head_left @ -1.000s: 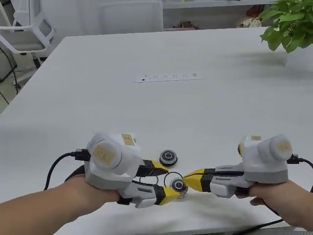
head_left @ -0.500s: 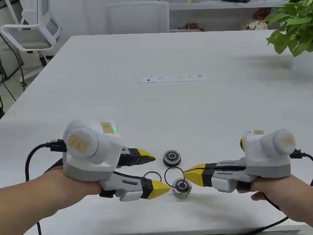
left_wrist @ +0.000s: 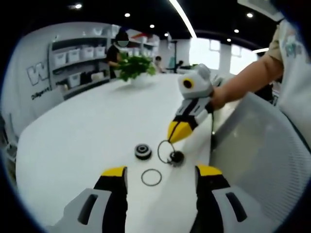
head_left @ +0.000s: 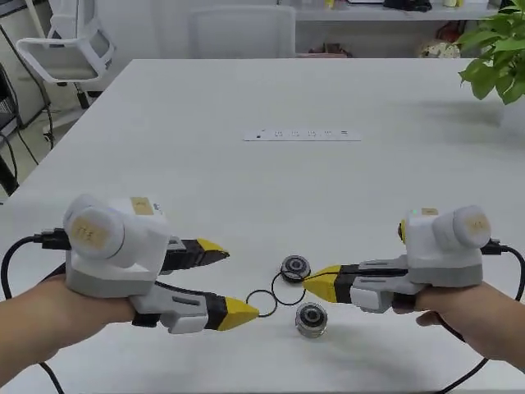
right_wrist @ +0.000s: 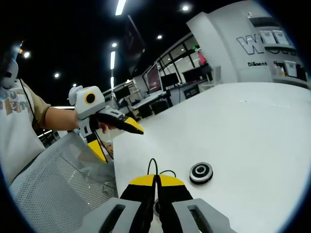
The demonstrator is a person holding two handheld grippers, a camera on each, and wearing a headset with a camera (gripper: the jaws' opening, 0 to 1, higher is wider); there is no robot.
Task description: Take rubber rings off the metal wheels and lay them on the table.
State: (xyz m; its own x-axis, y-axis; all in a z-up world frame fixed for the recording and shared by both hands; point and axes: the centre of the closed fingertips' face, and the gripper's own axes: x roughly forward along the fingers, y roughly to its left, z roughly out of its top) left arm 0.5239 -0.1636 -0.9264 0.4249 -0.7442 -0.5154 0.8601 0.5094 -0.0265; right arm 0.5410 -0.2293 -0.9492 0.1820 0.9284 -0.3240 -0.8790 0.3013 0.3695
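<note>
White table (head_left: pixel 344 189) carries everything: at lower left of the head view the left gripper (head_left: pixel 234 279) stands spread and empty, while at lower centre the right gripper (head_left: pixel 316 283), pressed together, pinches a rubber ring (head_left: pixel 289 294), best lowered flat beside the loose ring (head_left: pixel 261 302), clear of the metal wheel (head_left: pixel 312 318) and the dark-rimmed wheel (head_left: pixel 295 268), before letting go.

In the right gripper view, the nearer metal wheel (head_left: pixel 311 318) is being covered almost wholly by the closed jaws of the right hand-held gripper (right_wrist: pixel 156 178), and much of the pinched rubber ring (right_wrist: pixel 149 166) is being hidden too. In the head view, the plant (head_left: pixel 496 57) is being cut off by the right edge.
</note>
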